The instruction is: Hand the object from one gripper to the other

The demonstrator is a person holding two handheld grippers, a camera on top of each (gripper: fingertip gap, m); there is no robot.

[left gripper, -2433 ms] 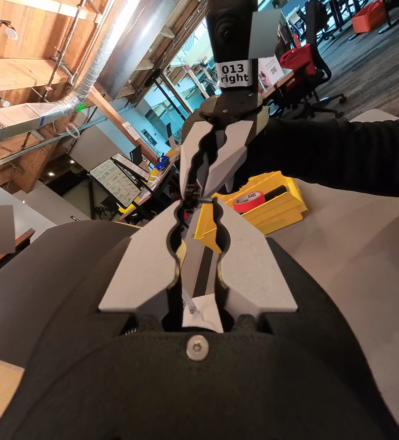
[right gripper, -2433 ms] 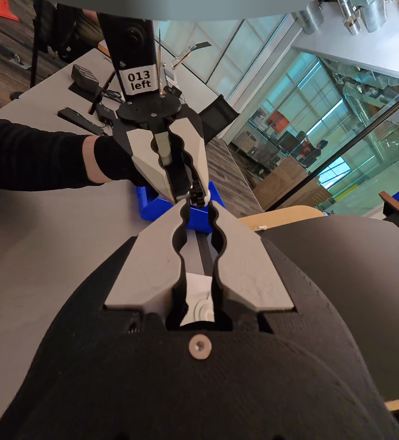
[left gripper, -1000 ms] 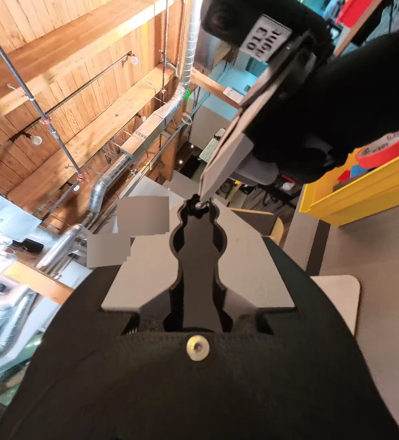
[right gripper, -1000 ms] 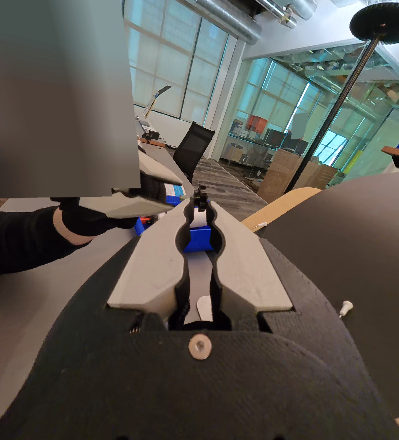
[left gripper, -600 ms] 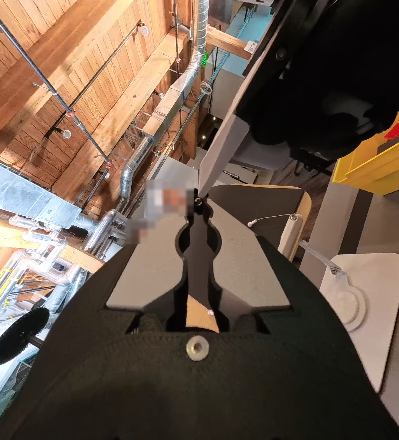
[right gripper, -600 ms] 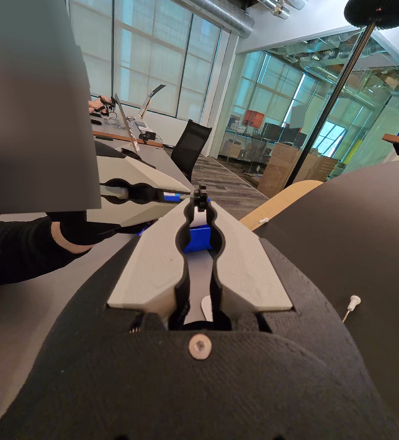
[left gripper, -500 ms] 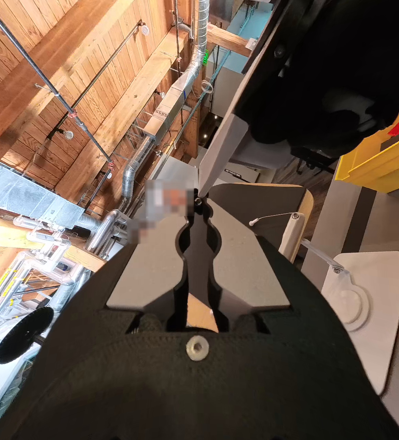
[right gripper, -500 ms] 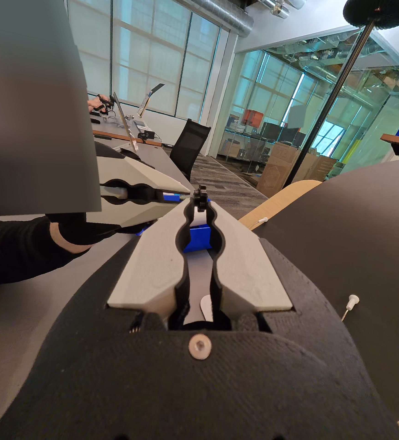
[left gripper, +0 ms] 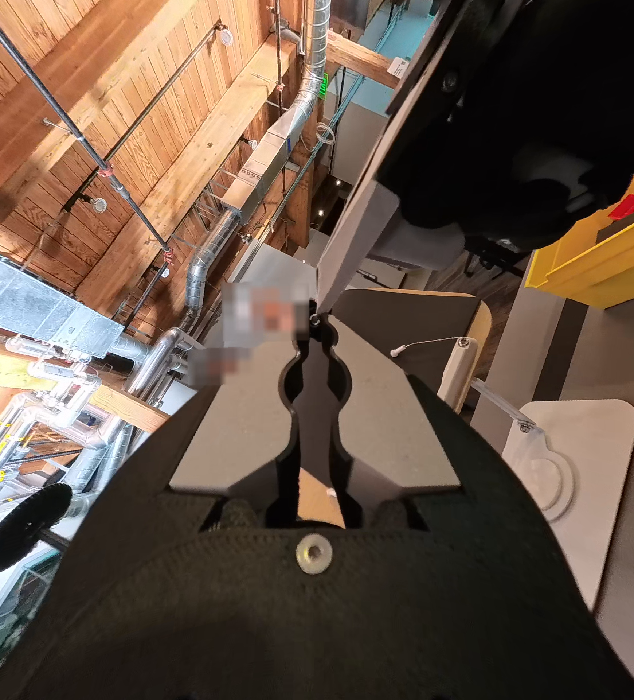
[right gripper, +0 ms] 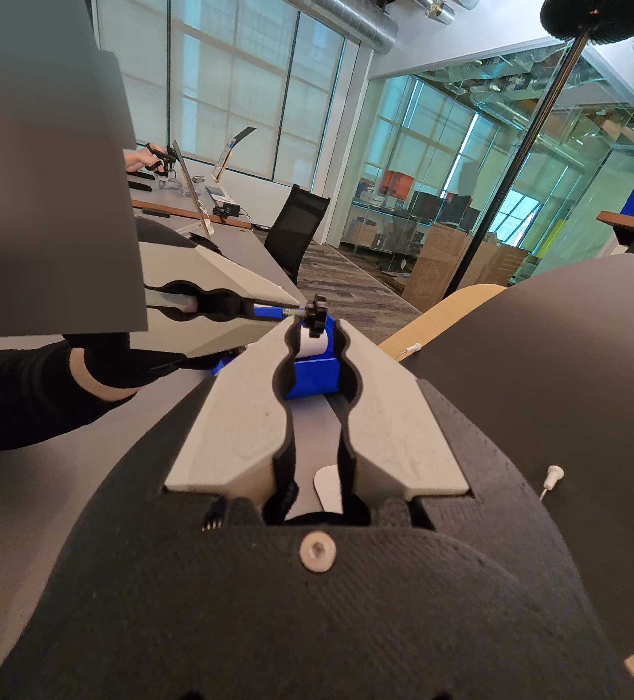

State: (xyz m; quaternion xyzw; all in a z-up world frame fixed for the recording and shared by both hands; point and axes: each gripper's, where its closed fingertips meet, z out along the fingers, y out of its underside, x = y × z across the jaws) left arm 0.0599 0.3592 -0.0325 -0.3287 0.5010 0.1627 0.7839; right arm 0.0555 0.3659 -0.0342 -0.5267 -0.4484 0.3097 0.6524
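Observation:
The object is a small screw with a black star knob [right gripper: 316, 315] and a threaded shaft. My left gripper [left gripper: 317, 322] is shut on the screw [left gripper: 314, 320] at its fingertips. In the right wrist view it comes in from the left [right gripper: 289, 311] and pinches the shaft. My right gripper [right gripper: 316, 325] has its jaws parted. The knob sits between its tips, with a gap on each side. In the left wrist view, one right gripper finger [left gripper: 349, 242] slants down to the screw from above.
A yellow bin [left gripper: 603, 261] and a white base plate [left gripper: 592, 481] sit on the grey table at right. A blue bin [right gripper: 309, 375] lies just beyond my right gripper. A black pole stand [right gripper: 512, 163] and a dark rounded panel [right gripper: 535, 371] stand to the right. My two grippers' fingertips are within a few centimetres of each other.
My right gripper was shut on the knob and its jaws have now parted. My left gripper stays shut on the shaft. Both grippers have barely moved.

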